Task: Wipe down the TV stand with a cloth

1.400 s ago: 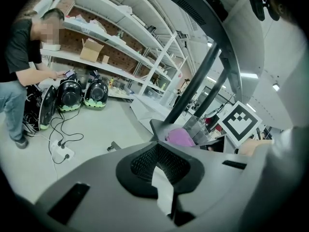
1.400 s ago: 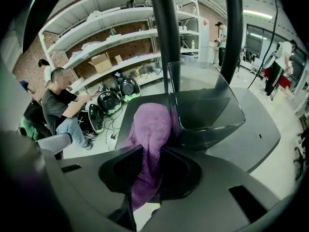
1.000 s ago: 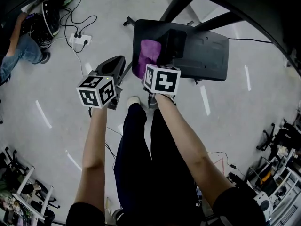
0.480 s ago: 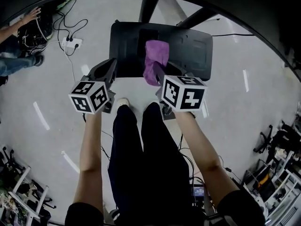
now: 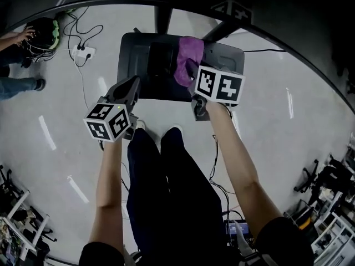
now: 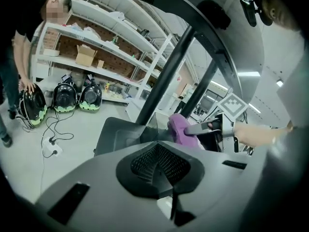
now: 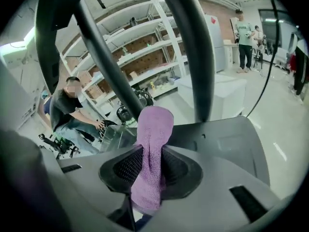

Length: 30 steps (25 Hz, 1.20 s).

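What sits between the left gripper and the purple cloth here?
Nothing but the bare dark TV stand base; the head view shows it, and the left gripper view agrees. The cloth is clamped in the right gripper.

- A white power strip (image 5: 82, 52) lies on the grey floor (image 5: 44, 110) at the far left, with black cables (image 5: 83, 21) looping away from it.
- Three rounded black-and-green cases (image 6: 65, 96) sit in a row below the shelving (image 6: 96, 37).
- A cardboard box (image 6: 86, 56) rests on a shelf.
- A person (image 7: 67, 112) bends over the cases.
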Tool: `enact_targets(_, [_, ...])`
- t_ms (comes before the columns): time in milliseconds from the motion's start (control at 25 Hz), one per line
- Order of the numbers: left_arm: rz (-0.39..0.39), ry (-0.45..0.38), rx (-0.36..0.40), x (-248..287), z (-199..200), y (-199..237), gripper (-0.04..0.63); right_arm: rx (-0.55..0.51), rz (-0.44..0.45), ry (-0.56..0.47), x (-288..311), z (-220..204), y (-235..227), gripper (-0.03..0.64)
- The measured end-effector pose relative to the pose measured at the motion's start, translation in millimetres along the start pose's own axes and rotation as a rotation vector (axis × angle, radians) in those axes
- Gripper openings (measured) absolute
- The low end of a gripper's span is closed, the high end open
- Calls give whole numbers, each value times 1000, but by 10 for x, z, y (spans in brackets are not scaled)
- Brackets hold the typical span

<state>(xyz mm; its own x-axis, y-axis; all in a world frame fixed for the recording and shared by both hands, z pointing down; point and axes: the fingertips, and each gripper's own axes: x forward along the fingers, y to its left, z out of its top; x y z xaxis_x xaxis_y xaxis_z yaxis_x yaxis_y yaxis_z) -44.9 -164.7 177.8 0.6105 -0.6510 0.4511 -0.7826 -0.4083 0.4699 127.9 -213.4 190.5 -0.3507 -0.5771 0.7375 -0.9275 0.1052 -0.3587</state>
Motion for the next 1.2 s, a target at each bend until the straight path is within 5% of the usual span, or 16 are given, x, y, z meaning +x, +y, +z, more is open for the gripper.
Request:
enact_targets(520, [64,-1,-41,-58,-73,154,8,47,37,125,918,148,11,115])
enact_targets(1200, [17,21,-57,60,-86,-78,8,122,-11,87,663,108,-617,118])
